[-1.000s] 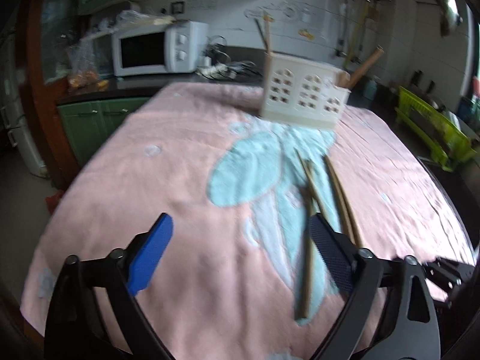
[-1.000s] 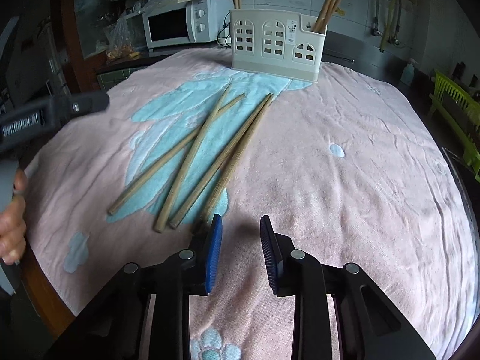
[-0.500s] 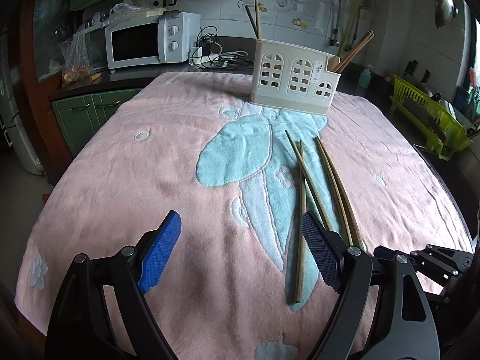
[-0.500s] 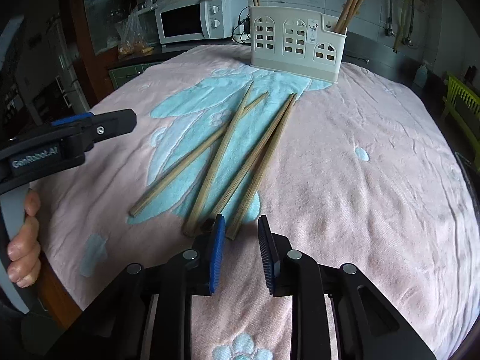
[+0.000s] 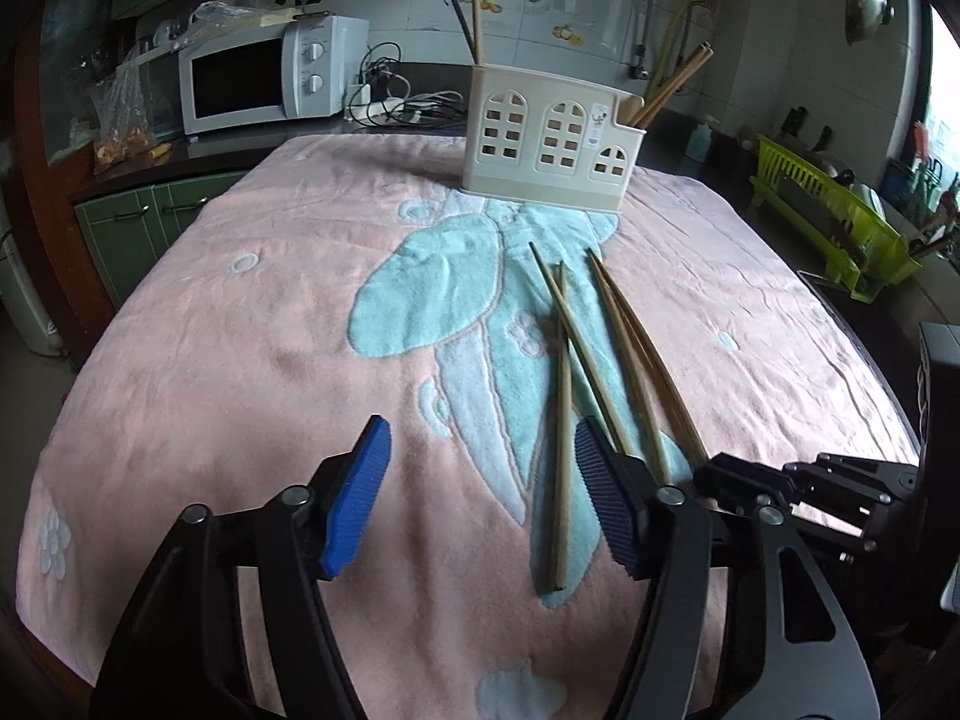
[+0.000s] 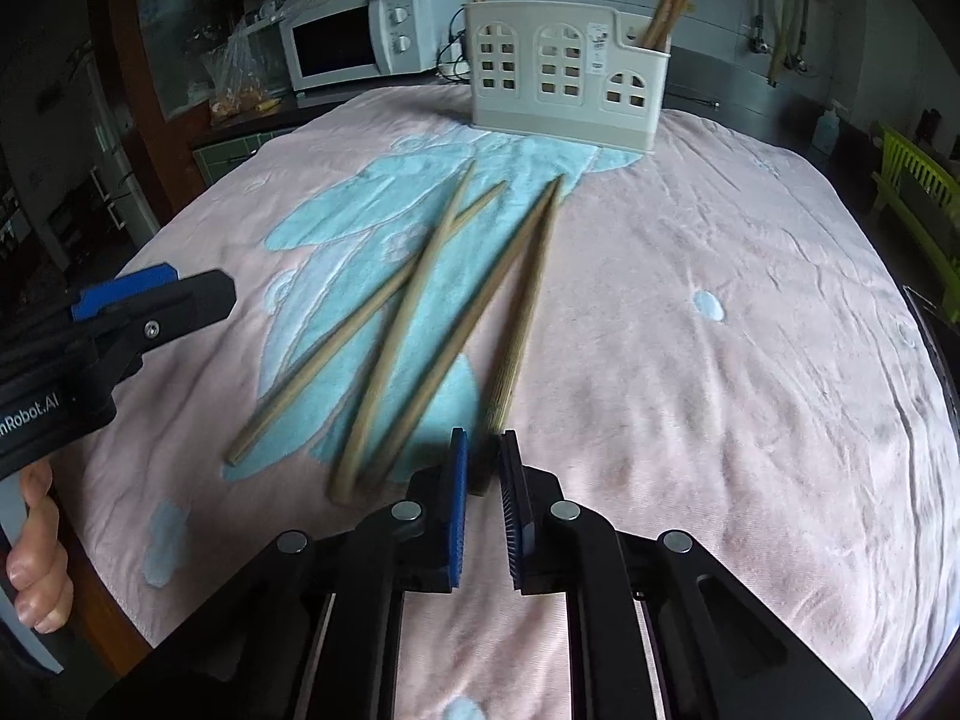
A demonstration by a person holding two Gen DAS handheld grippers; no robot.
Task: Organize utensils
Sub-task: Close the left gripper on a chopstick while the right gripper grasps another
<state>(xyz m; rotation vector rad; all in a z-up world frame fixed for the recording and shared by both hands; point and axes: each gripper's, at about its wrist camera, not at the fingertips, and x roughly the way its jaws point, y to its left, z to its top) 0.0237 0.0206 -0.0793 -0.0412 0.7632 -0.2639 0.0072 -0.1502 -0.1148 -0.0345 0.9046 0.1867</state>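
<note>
my right gripper [image 6: 480,468] is clamped on the near end of the rightmost chopstick [image 6: 521,312]; the blue pads have just closed in on it, and the butt of the stick sits in the narrow slot between them. that end is dark and partly covered by the pads, and the shaft is smeared with blur, so i can't make out how much of it lies inside the grip. the other three chopsticks [image 6: 420,312] lie loose on the pink towel [image 6: 750,360], fanning up toward 12 o'clock; two of them cross near their far tips.

my left gripper [image 5: 480,498] is released, its jaws part-way apart and just narrowing, with only towel between them. in the left wrist view its right-hand pad hides the near ends of two sticks, and the leftmost chopstick [image 5: 562,438] lies just outside that pad at about 1 o'clock. the right gripper's black linkage shows at 3 o'clock there, cut off by the frame edge.

the white utensil holder [image 6: 564,78] stands at 12 o'clock on the far edge of the towel, with more chopsticks upright in its end compartments; their tops are cropped in the right wrist view. a hand [image 6: 36,570] on the left gripper's handle shows at 8 o'clock, mostly out of frame.
</note>
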